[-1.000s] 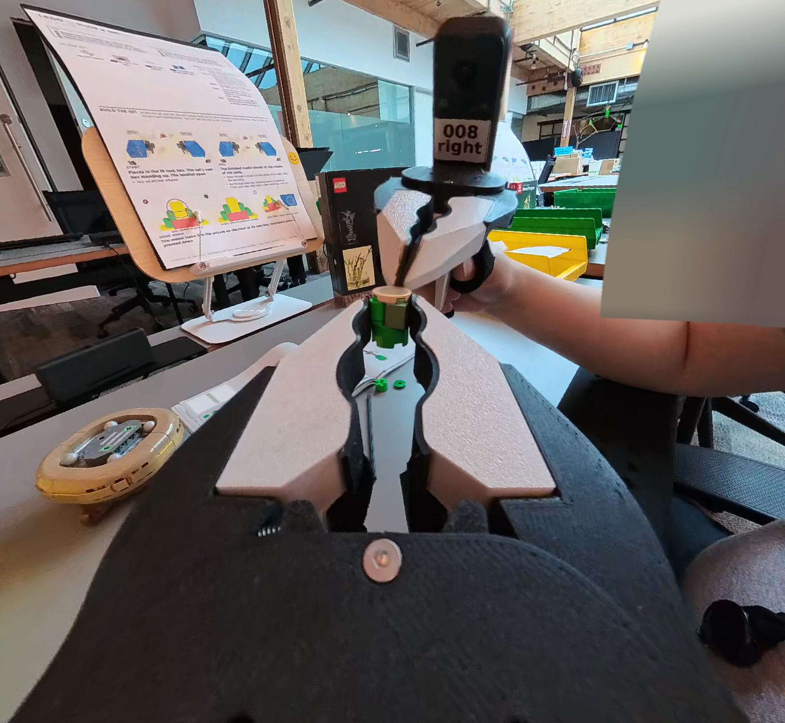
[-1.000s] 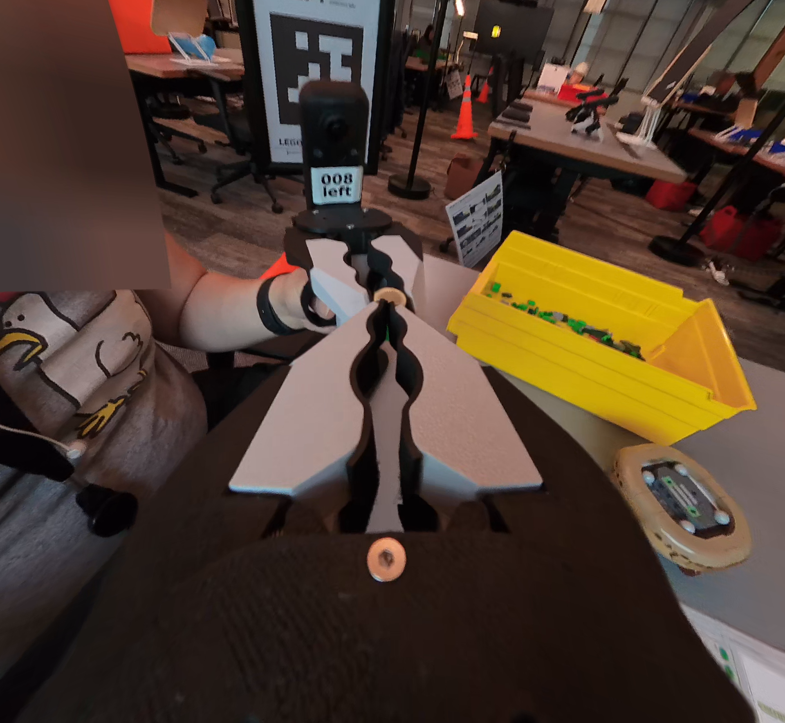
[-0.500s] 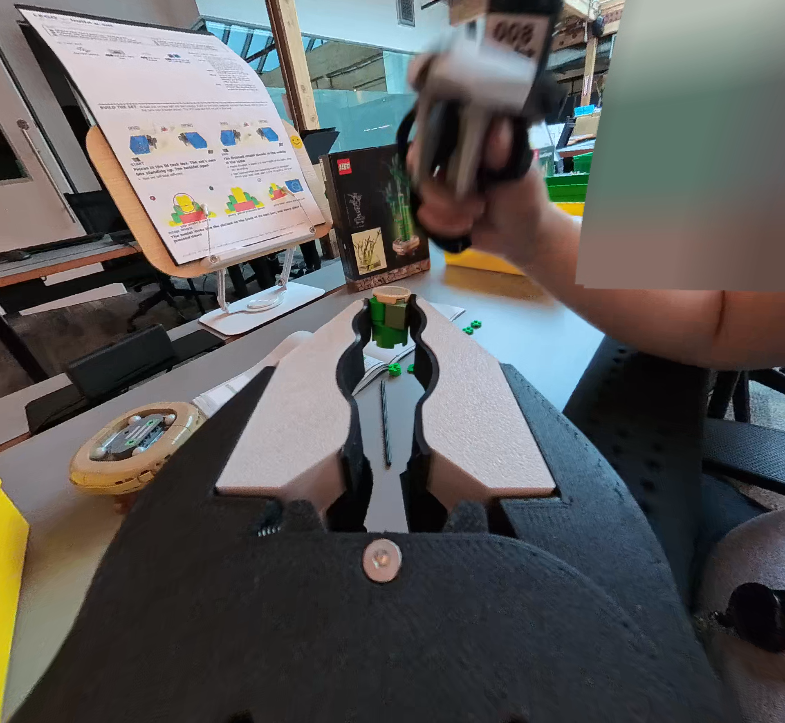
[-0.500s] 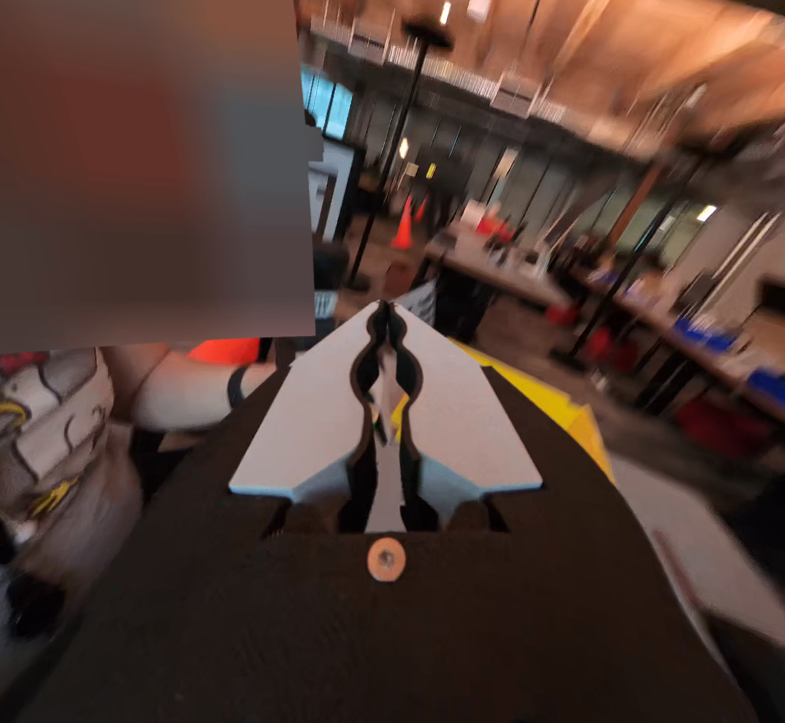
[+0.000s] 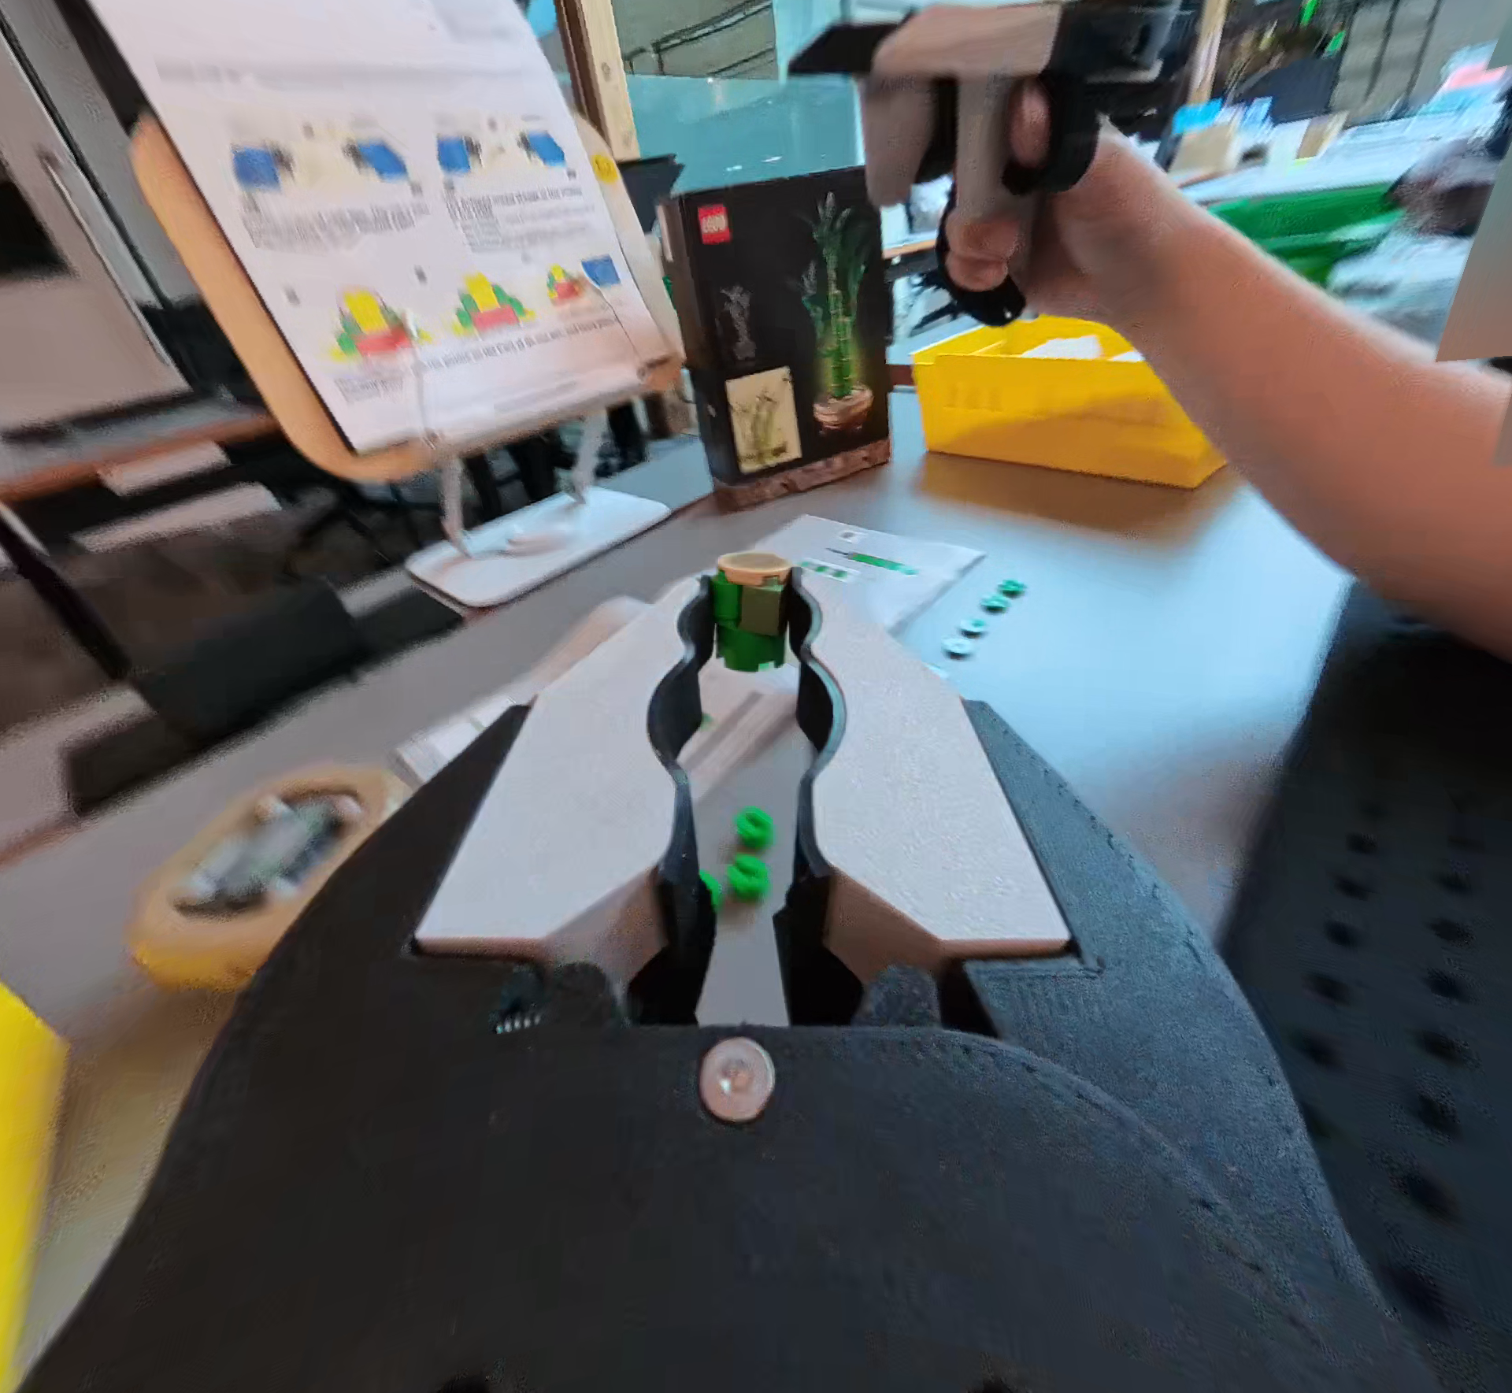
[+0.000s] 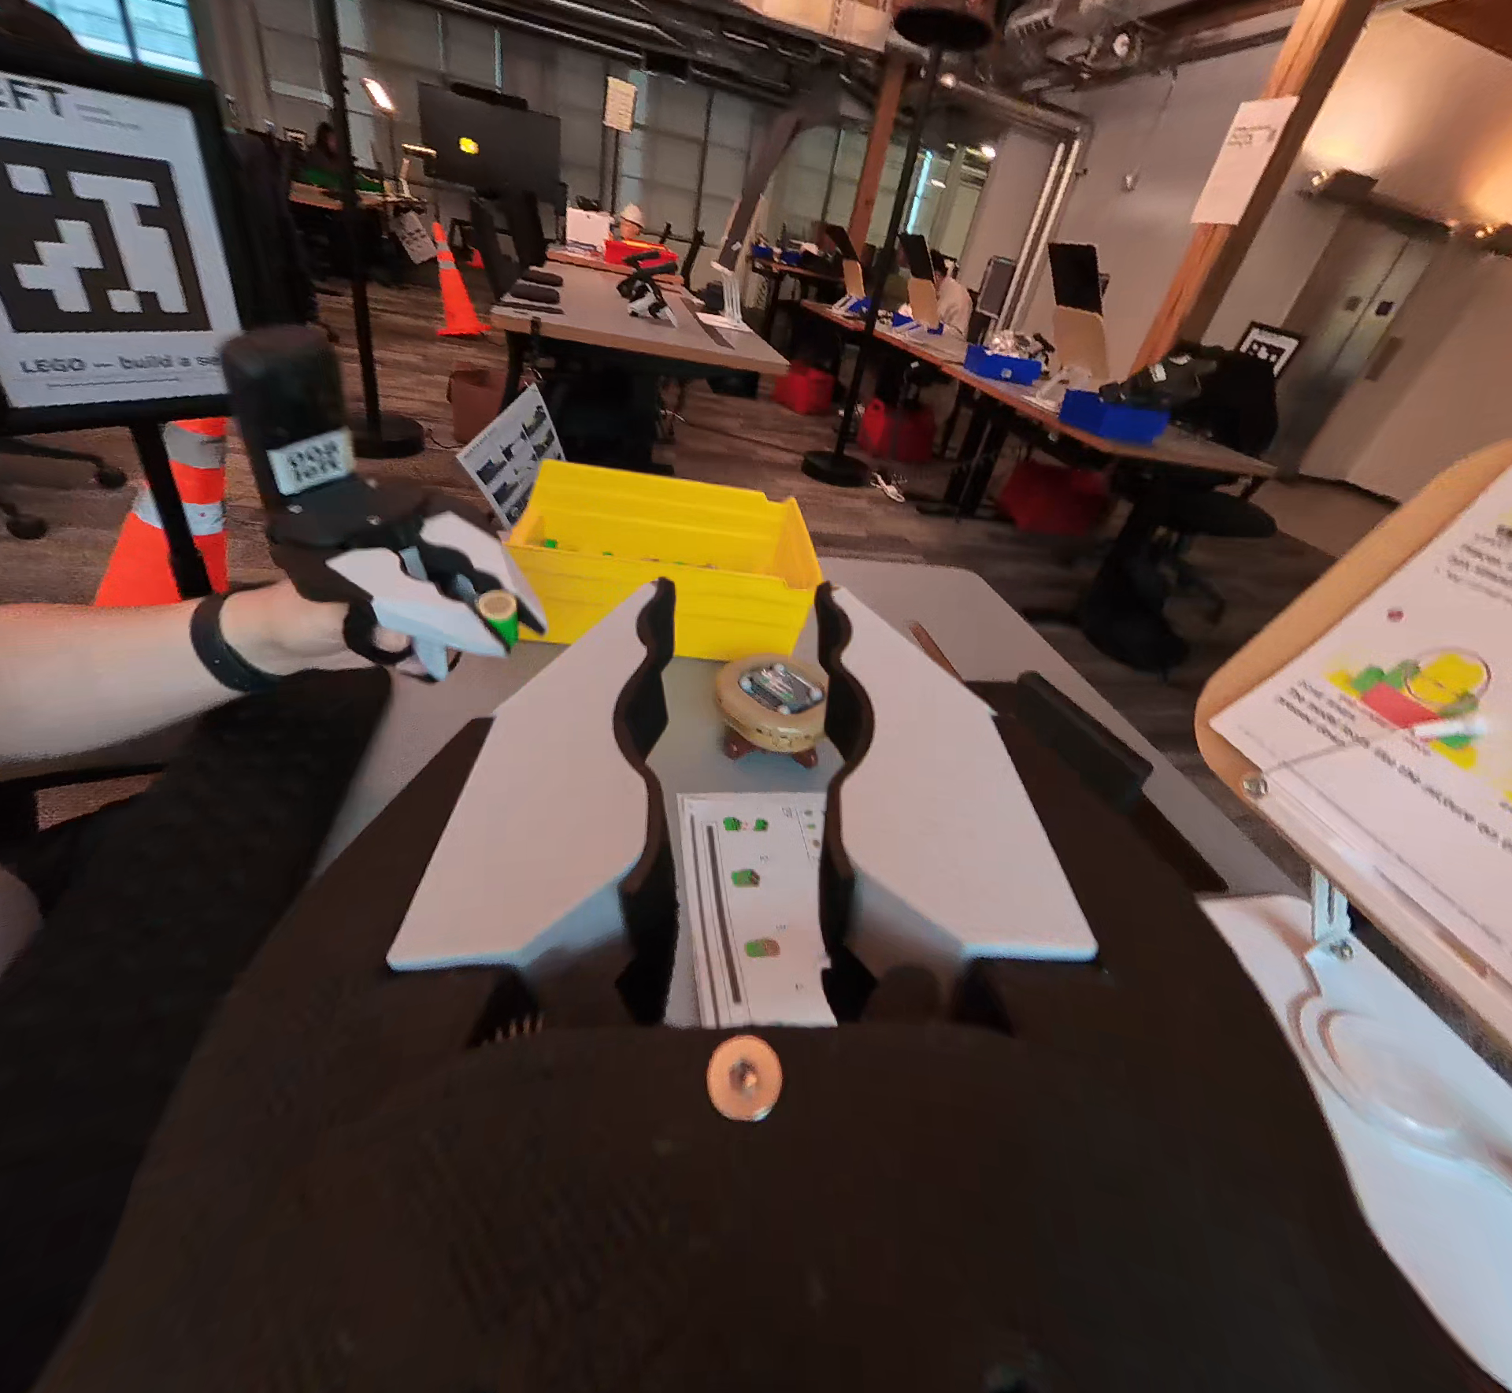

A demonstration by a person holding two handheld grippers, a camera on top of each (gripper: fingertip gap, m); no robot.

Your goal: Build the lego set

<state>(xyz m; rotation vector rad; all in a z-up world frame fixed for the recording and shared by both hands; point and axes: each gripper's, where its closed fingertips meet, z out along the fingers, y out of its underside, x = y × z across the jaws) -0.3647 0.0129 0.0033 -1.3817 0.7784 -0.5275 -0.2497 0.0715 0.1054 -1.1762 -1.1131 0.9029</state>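
Grey tabletop [image 5: 1145,699] in an open workshop lies under both tools. My left gripper [image 5: 749,621] is clamped at its fingertips on a green lego stem [image 5: 749,630] with a tan round cap, held above the table. My right gripper [image 6: 743,605] is spread wide, holding nothing, over the instruction sheet [image 6: 757,912]. Loose green studs [image 5: 749,850] lie below the left gripper. Beyond stand a yellow bin [image 6: 663,544] and the set's box [image 5: 785,339].

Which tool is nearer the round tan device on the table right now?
Right. The right tool hangs open just above and before the round tan device. The left tool, shut on the green stack, is off to the side.
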